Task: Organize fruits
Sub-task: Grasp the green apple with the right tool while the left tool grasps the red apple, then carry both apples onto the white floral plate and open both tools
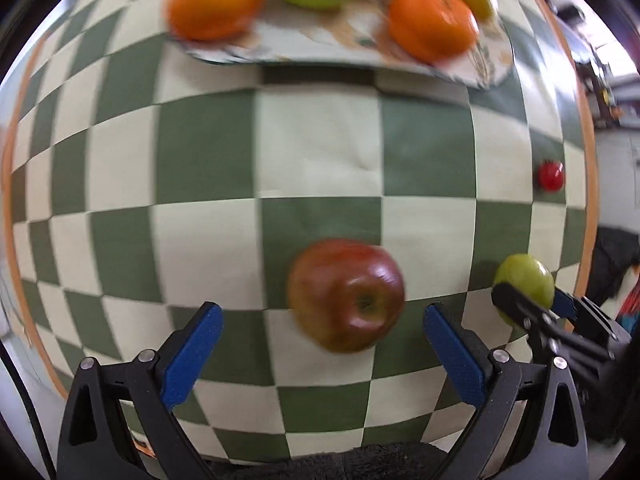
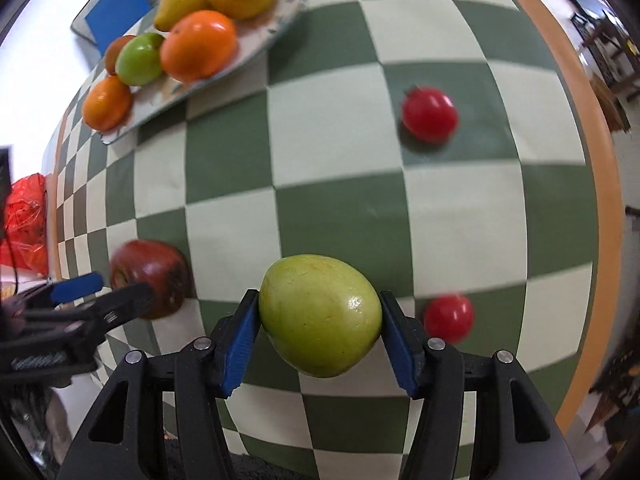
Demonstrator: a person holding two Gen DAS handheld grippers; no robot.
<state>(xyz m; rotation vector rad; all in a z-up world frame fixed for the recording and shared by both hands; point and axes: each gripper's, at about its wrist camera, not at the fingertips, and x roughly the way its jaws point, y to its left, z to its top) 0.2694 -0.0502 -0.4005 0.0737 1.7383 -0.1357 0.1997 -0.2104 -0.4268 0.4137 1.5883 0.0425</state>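
right gripper [image 2: 320, 332] clamps the green apple [image 2: 320, 314] by its sides above the checkered table [image 2: 460, 208]; its round, glossy skin could slip out on the way to the fruit plate [image 2: 280, 28]. left gripper [image 1: 322, 354] gapes wide with the red apple [image 1: 346, 294] loose between its pads, so a skewed close could roll it away.

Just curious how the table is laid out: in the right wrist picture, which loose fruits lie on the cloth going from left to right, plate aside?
Dark red apple → green fruit held in the right tongs → two red tomatoes, one farther back, one nearer.
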